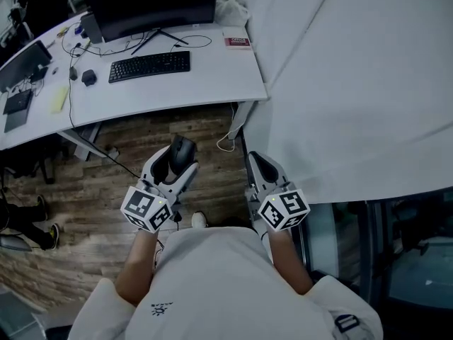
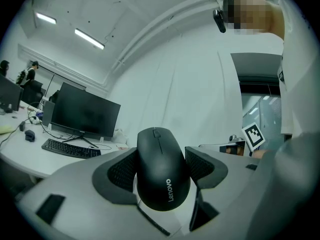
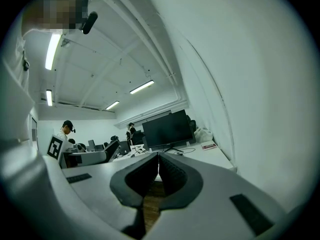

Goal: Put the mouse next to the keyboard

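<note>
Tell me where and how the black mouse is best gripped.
Grip the mouse across its narrow width, on the two long sides near the middle, coming from the logo end at the rear, as the left tool holds it now. Those sides are its closest-set faces. The domed top would likely let the jaws slip.

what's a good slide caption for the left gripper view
Left gripper holding a black mouse, pointed toward the white desk with keyboard and dark monitor.

Concealed and cut-off items
The monitor (image 1: 152, 2) runs off the head view's top edge. The mouse (image 2: 161, 181) has both flanks covered by the left gripper (image 2: 162, 156). A small dark object (image 1: 88, 78) left of the keyboard (image 1: 149, 66) is too small to identify.
</note>
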{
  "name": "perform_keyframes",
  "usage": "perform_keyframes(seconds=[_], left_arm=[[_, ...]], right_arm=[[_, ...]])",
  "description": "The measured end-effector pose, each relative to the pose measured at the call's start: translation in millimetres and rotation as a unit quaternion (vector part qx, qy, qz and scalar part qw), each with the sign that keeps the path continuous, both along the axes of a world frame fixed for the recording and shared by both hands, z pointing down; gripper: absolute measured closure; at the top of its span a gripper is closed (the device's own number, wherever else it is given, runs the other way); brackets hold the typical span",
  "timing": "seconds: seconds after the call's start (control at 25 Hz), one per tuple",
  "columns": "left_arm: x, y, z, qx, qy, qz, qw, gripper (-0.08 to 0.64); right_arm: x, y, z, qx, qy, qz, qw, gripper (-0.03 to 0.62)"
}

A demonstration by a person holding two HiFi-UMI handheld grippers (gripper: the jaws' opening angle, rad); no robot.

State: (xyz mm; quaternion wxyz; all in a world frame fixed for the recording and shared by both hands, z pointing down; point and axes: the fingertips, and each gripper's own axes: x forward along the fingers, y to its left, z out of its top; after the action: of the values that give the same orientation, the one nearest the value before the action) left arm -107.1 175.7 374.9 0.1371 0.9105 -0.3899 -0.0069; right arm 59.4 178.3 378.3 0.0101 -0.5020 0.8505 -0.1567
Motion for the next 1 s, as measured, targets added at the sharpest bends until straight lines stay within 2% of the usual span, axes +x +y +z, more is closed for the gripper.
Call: perform_keyframes(seconds=[0.2,0.56,0.76,1.0], left_arm=[[-9.9,-1.9,-1.4,0.003,-0.001,0.008,1.0,0.253],[-17.5,-14.8,13.4,-0.012,-0.005,0.002,0.9999,0.253],[-20.9,-33.2,18.7,-0.018,-0.012,-0.011,0.9997,0.253],[-13.8,-76.7,18.8,-0.014,-0.022,-0.026,0.9993,0.253]], right_arm=[[-19.0,0.7,2.3,-0.005,0.003,0.001,1.0,0.574],[-25.6,-19.1,13.4,-0.019,0.002,-0.002,1.0,0.574],[-29.2,-43.4,18.9,-0.024,-0.002,-0.016,1.0,0.574],[-23.5,-97.3,19.4,-0.017,-0.006,-0.032,0.999,0.574]])
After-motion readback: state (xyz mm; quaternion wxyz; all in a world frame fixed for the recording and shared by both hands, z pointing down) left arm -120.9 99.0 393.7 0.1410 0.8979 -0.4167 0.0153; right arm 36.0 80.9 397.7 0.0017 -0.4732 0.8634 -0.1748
